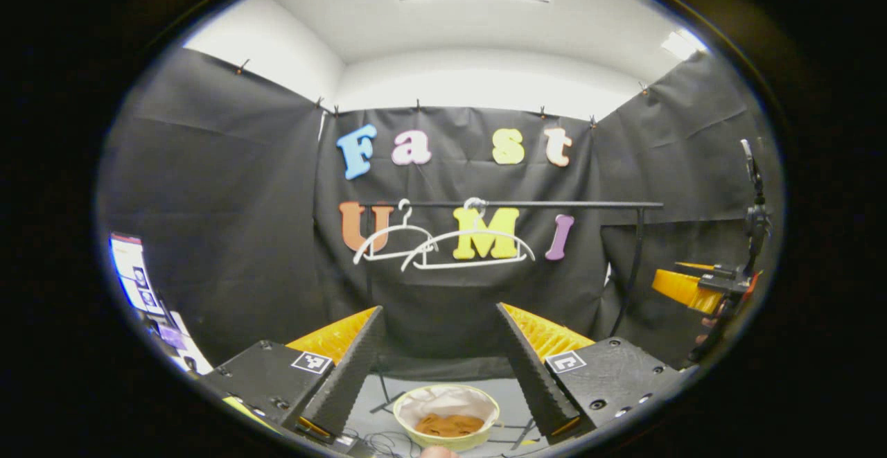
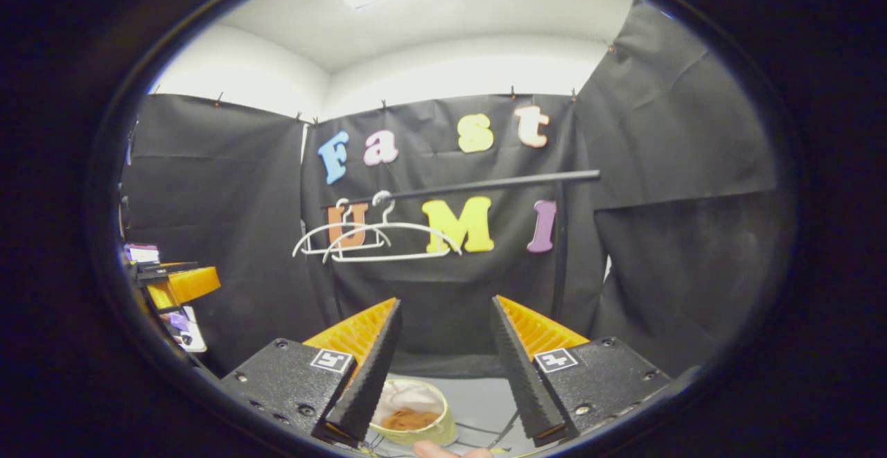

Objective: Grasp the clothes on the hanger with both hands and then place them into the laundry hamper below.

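Observation:
Two white hangers (image 1: 468, 265) (image 2: 388, 258) hang bare on a black rail (image 1: 554, 204) (image 2: 485, 182) against the back wall. Below, on the floor, stands a round laundry hamper (image 1: 398, 416) (image 2: 416, 434) with a yellowish rim and white lining. A brown garment (image 1: 449, 424) (image 2: 409, 419) lies crumpled inside it. My left gripper (image 1: 438, 309) is open above the hamper with nothing between its fingers. My right gripper (image 2: 445, 300) is likewise open and holds nothing. In the left gripper view the right gripper (image 1: 700, 288) shows at the far right; in the right gripper view the left gripper (image 2: 177, 285) shows at the far left.
A lit screen (image 1: 135, 274) stands at the left wall. A dark stand (image 1: 755, 215) rises at the right. Cables run over the grey floor (image 1: 513, 395) around the hamper. The rail's upright post (image 1: 634, 264) (image 2: 560, 250) drops at the right.

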`<control>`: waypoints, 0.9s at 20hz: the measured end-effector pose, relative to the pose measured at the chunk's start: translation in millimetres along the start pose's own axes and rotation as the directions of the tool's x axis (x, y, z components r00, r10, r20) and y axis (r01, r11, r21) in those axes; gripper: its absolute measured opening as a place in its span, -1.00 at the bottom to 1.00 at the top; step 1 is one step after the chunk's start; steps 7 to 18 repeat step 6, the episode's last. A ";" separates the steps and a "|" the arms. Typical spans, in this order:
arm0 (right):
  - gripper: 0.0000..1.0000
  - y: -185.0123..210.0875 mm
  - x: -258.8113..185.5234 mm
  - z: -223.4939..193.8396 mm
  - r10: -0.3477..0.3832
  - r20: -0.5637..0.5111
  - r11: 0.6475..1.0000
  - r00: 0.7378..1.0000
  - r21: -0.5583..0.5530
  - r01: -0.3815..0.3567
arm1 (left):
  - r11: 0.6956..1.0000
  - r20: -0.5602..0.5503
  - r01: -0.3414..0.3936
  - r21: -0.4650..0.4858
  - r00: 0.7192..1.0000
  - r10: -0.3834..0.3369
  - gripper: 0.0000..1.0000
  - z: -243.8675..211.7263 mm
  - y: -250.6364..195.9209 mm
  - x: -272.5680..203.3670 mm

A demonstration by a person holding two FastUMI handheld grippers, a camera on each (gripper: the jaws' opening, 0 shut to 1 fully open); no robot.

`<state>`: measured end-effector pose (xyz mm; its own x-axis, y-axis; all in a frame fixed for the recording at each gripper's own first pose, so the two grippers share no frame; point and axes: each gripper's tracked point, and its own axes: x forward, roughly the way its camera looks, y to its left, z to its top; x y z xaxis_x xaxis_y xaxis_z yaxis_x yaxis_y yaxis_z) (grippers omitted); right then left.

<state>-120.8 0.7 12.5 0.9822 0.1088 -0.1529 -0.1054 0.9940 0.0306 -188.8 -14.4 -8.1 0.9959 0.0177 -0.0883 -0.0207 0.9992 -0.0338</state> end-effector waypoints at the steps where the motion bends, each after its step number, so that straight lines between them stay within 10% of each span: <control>1: 0.66 -3.7 -7.5 9.4 -0.014 0.024 1.000 1.000 -0.001 0.014 | 1.000 0.029 -0.005 0.005 1.000 0.005 1.00 16.6 2.1 -4.3; 18: 0.72 -15.0 -52.1 46.0 -0.049 0.094 0.998 0.994 0.033 0.046 | 1.000 0.098 -0.009 0.025 0.995 0.006 1.00 39.4 16.5 -10.8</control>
